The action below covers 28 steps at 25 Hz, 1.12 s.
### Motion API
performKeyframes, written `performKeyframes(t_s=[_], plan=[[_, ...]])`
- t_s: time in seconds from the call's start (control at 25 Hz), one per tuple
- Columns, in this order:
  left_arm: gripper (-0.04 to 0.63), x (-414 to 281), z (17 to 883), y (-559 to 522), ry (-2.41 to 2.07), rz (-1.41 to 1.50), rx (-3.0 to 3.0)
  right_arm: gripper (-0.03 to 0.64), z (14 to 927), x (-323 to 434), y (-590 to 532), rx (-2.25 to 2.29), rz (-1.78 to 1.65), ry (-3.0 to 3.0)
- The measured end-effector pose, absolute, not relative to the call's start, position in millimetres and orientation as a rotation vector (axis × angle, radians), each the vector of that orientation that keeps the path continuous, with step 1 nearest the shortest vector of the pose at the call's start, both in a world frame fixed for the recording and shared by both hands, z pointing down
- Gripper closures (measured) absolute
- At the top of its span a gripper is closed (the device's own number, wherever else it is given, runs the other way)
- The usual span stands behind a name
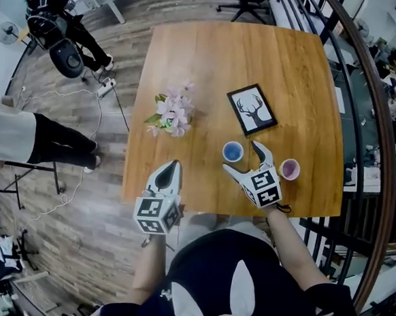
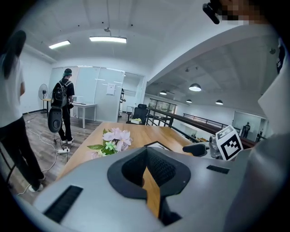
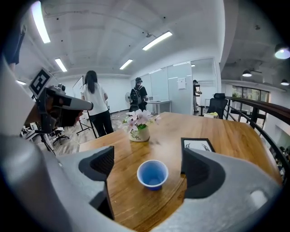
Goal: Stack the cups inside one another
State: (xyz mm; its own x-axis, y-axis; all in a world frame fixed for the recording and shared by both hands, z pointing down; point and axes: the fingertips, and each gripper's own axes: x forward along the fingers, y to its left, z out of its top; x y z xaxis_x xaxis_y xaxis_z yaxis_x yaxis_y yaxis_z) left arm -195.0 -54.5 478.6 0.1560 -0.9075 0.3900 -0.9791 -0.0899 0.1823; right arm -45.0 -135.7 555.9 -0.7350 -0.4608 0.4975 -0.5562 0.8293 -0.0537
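Dead ahead of my right claw (image 1: 243,159): the blue cup (image 3: 152,174), upright, mouth up, empty, standing on the bench (image 1: 293,73). The claw is spread wide and has hold of nothing. The cup sits in line with the gap and the pads are clear of its wall on both sides. The pink cup (image 1: 289,169) is just off the claw's outer (right) side, also upright and apart from the blue one. The picture frame (image 3: 197,145) lies beyond the right jaw, and the flowers (image 3: 138,124) are further ahead to the left. Neither is in the way.

My left claw (image 1: 169,172) is well off to the left, jaws all but together, nothing in them. It's idle.

My read is that the step is the approach to grasp the blue cup, and nothing is stacked yet.

How I'd do it:
- Keep the cup centred in the gap and push forward until its wall is fully between the pads, not just at the tips.
- Take it around mid-wall. Too low and the claw scrapes the bench; up at the rim the cup probably flexes.
- Squeeze lightly. It looks like thin plastic, likely to crush or pop out.
- Lift straight up before moving sideways, because the pink cup is close enough to clip.
- Line the two cups up axis to axis over the pink one, then lower and let go.
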Motion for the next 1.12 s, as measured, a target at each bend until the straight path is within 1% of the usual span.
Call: performKeyframes(t_s=[0.8,1.12], plan=[[0.580,-232,486,-45,-1.903,0.231,1.914,0.149,646,-73,-150,0.602,0.298,-2.392],[0.580,-238,488,-48,-1.936,0.193,1.885,0.150,661,-76,-151,0.550,0.304,-2.377]])
